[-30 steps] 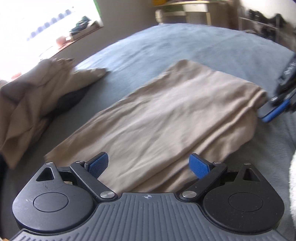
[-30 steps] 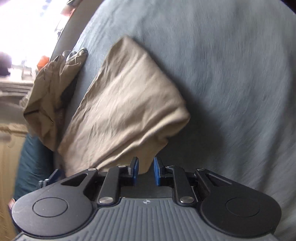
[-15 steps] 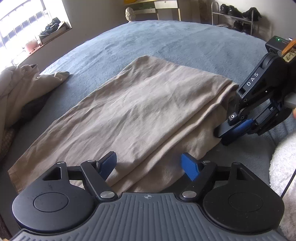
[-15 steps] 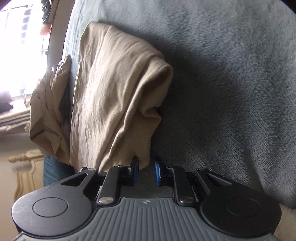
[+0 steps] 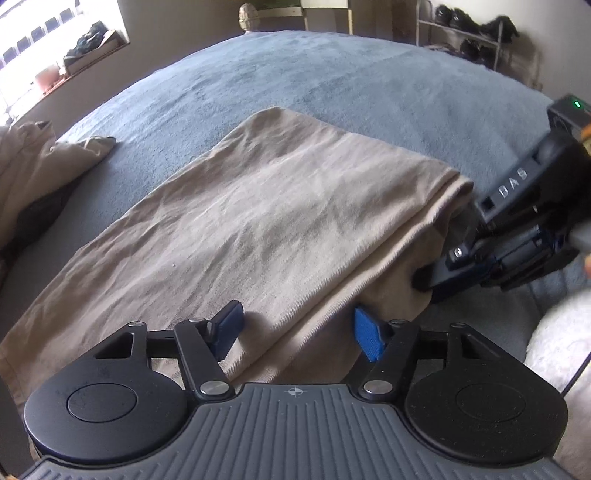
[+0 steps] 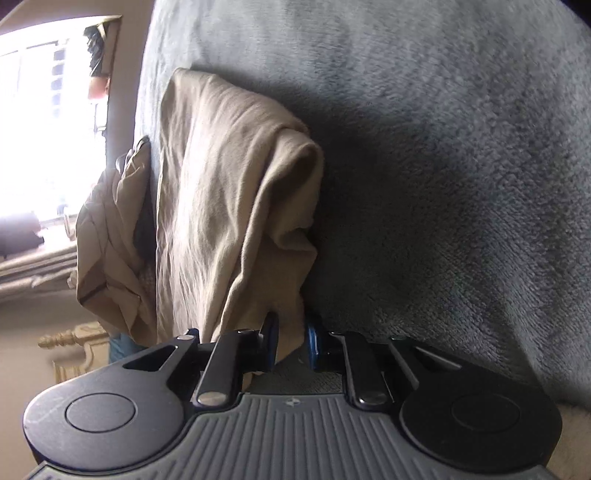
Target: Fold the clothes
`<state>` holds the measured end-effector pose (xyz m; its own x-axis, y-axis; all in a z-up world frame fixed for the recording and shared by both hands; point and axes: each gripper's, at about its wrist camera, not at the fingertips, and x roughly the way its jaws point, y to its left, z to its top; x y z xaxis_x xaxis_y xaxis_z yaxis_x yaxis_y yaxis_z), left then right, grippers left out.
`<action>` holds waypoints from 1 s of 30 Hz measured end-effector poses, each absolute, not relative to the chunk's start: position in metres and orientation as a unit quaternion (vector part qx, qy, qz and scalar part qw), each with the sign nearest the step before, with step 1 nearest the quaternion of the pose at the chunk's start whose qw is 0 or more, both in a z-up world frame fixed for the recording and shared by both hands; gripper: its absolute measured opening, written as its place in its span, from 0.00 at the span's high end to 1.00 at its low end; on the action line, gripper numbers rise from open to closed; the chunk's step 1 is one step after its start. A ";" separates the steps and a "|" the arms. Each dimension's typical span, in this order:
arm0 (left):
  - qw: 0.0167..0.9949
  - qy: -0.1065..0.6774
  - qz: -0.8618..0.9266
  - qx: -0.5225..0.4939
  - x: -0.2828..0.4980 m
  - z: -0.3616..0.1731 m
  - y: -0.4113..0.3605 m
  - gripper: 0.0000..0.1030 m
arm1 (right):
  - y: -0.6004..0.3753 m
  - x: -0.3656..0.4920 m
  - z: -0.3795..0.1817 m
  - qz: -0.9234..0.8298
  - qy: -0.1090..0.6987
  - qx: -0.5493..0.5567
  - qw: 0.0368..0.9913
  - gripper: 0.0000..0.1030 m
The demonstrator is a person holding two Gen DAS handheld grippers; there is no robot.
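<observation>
A tan garment, folded into a long band, lies on the blue-grey bed. My left gripper stands open low over the garment's near end, its blue pads on either side of a lengthwise fold. In the left wrist view, my right gripper comes in from the right, its fingers pushed into the garment's right edge. The right wrist view shows the right gripper with its pads close together. The corner of the tan garment sits pinched between them.
A second tan garment lies crumpled at the bed's left edge, over something dark. A white fluffy item sits at the near right. A shoe rack and a window ledge stand beyond the bed.
The right gripper has slid up to the garment's edge, so cloth now sits between its pads. The left gripper has come in closer over the near end and stays open.
</observation>
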<state>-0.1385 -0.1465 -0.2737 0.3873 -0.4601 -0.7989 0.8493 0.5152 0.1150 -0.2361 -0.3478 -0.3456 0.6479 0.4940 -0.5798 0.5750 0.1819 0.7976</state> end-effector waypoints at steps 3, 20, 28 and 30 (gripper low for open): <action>0.798 0.368 -0.411 0.243 -0.133 -0.268 -0.148 0.38 | -0.349 -0.235 -0.336 -0.016 0.405 0.636 0.656 0.98; 0.802 0.367 -0.417 0.218 -0.140 -0.272 -0.157 0.79 | -0.344 -0.201 -0.320 0.038 0.369 0.629 0.683 0.99; 0.796 0.361 -0.424 0.236 -0.144 -0.277 -0.162 0.73 | -0.357 -0.214 -0.321 0.041 0.362 0.634 0.682 0.99; 0.794 0.359 -0.423 0.247 -0.146 -0.280 -0.164 0.73 | -0.358 -0.216 -0.321 0.042 0.368 0.628 0.684 0.99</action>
